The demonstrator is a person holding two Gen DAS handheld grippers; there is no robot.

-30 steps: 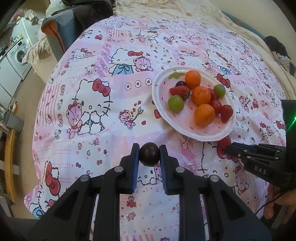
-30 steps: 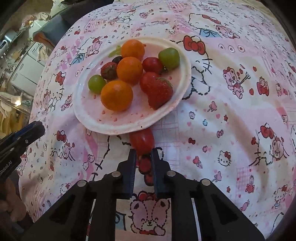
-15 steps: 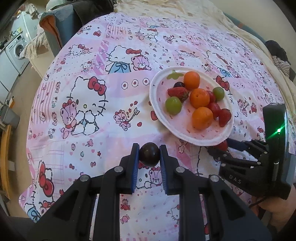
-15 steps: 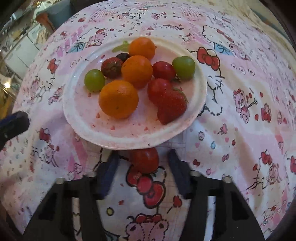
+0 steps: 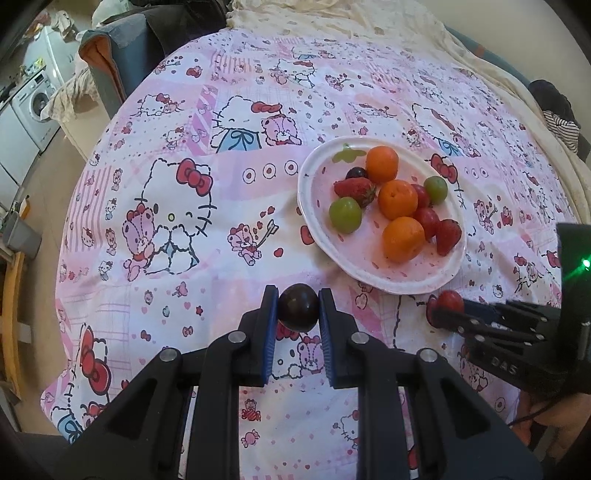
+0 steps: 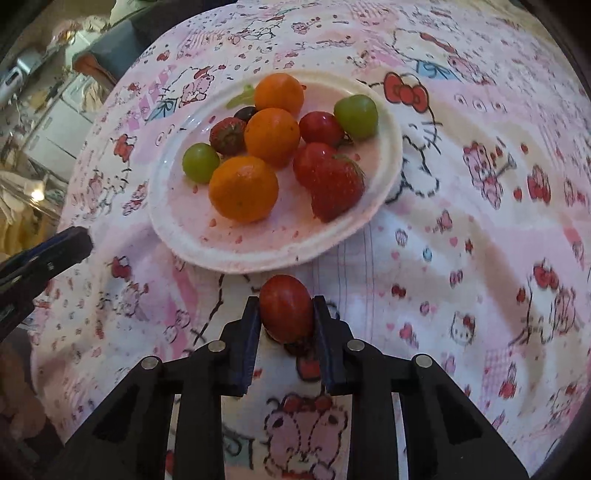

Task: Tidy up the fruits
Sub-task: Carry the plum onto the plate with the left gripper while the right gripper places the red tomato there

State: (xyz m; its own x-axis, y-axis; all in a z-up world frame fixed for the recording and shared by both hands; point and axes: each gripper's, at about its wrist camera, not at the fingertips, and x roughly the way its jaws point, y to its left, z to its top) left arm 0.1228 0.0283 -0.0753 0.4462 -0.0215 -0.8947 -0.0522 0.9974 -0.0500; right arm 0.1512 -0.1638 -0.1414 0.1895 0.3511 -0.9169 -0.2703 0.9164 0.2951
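Observation:
A white plate [image 5: 314, 236] [image 6: 173, 225] on the pink cartoon-print cloth holds three oranges, two green grapes, strawberries, red tomatoes and a dark grape. My left gripper [image 5: 298, 308] is shut on a dark purple grape [image 5: 297, 312], held just in front of the plate's near left rim. My right gripper [image 6: 285, 312] is shut on a red cherry tomato [image 6: 286, 308] right at the plate's near rim; it also shows in the left wrist view [image 5: 450, 300] at the right gripper's tips.
The cloth-covered surface drops off at the left, where a washing machine [image 5: 35, 103] and a grey-orange chair [image 5: 107, 55] stand. A cream blanket [image 5: 369, 26] lies at the back. The left gripper's fingers [image 6: 40, 258] show at the right wrist view's left edge.
My right gripper opened around the red cherry tomato by the plate's rim and has now closed on it. My left gripper has kept its hold on the dark grape, shifting slightly.

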